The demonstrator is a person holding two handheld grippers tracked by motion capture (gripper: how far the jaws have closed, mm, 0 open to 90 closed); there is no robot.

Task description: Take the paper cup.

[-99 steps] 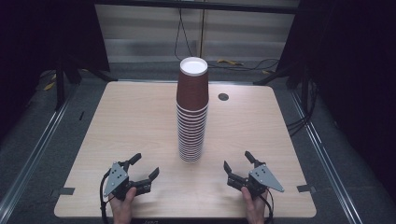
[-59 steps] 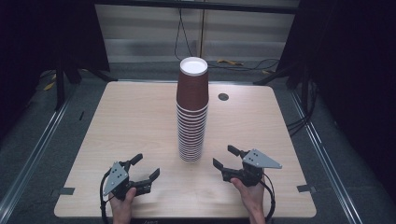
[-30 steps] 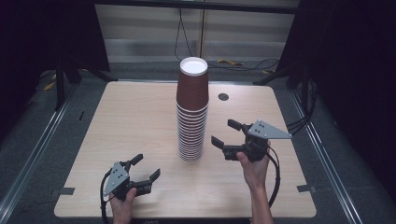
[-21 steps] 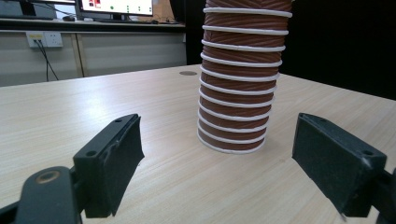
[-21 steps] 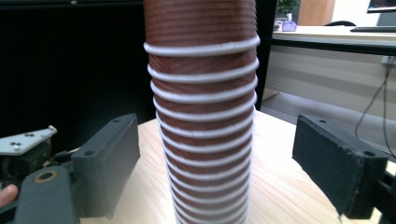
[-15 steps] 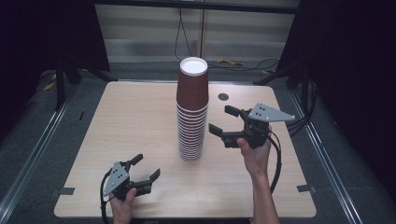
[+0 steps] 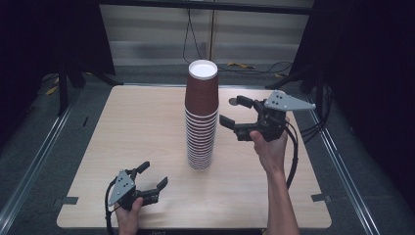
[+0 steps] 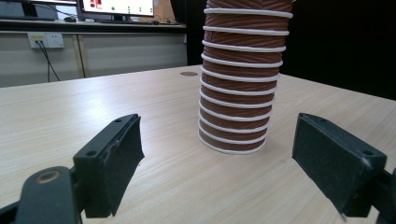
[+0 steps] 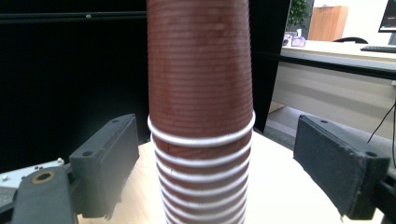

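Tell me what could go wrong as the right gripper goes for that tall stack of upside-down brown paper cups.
1. The tall stack of brown paper cups stands unsupported on the wooden table; a sideways nudge from the open right gripper could topple it.
2. The cups are tightly nested, so closing on the top cup might lift several.
3. The left gripper rests open, apart from the stack, so nothing steadies the base.

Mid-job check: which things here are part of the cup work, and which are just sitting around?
In the job:
- stack of brown paper cups
- right gripper, open, raised beside the stack
- left gripper, open, near the table's front edge

Lying about:
- round dark disc on the table
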